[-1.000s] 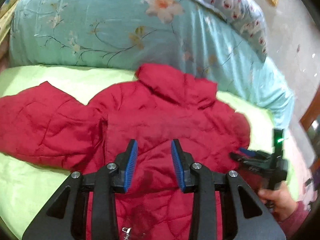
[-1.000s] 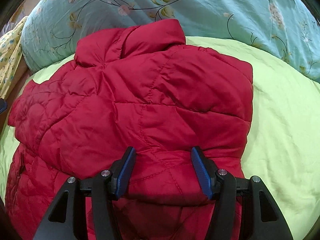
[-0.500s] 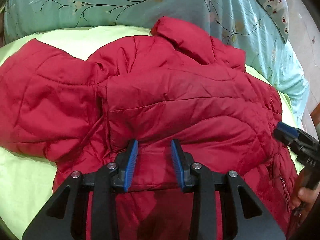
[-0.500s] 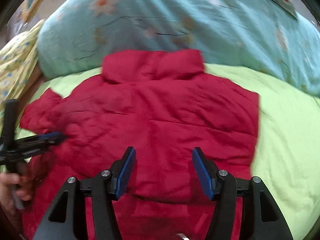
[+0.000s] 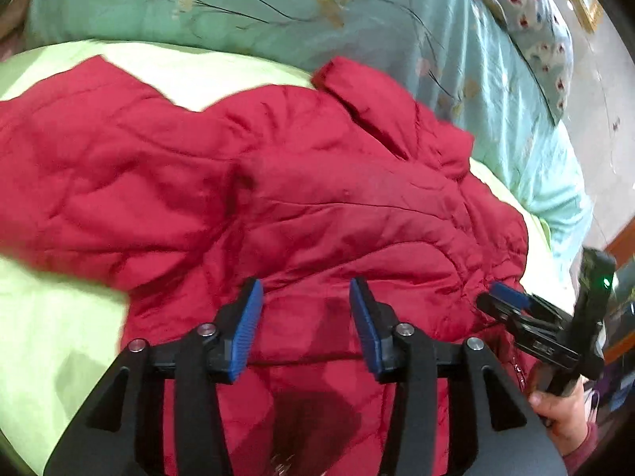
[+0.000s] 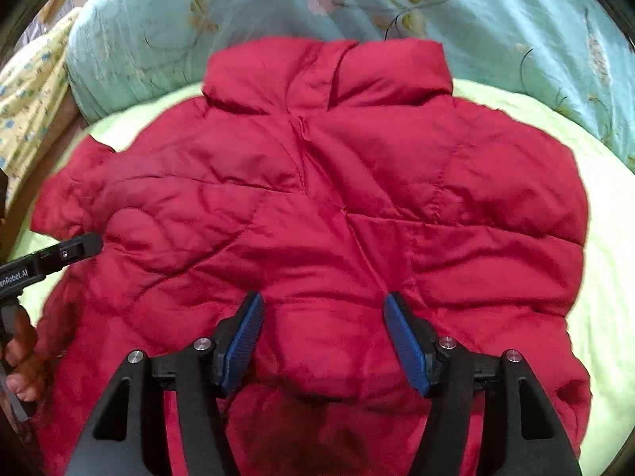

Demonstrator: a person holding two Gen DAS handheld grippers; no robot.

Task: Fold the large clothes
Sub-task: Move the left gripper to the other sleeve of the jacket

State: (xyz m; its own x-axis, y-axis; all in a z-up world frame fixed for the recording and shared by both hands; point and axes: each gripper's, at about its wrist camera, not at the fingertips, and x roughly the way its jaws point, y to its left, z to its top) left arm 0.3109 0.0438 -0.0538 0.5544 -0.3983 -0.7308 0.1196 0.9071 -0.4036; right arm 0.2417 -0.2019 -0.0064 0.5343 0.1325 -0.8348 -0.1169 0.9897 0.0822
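Note:
A red quilted jacket [image 5: 317, 206] lies flat on the light green sheet [image 5: 51, 337], collar [image 6: 325, 75] toward the pillows. One sleeve [image 5: 79, 166] spreads out to the left in the left wrist view. My left gripper [image 5: 305, 317] hovers low over the jacket's lower middle; its jaws are opening and the blue pads do not press on the cloth under them. My right gripper [image 6: 321, 337] sits over the jacket's lower part, jaws opening, with a soft hump of fabric between the pads but not pinched. Each gripper shows in the other's view: right gripper [image 5: 512, 305], left gripper [image 6: 63, 254].
A teal floral duvet [image 6: 456, 4] is piled behind the collar. A spotted pillow [image 5: 528, 20] lies at the far right, yellow patterned cloth [image 6: 27, 91] at the left. A hand [image 5: 563, 416] holds the right gripper's handle. Green sheet [image 6: 607, 277] lies bare beside the jacket.
The left gripper has come down closer to the jacket and its jaws have widened. The right gripper has shifted sideways, its jaws slightly wider, and the collar now sits centred ahead of it.

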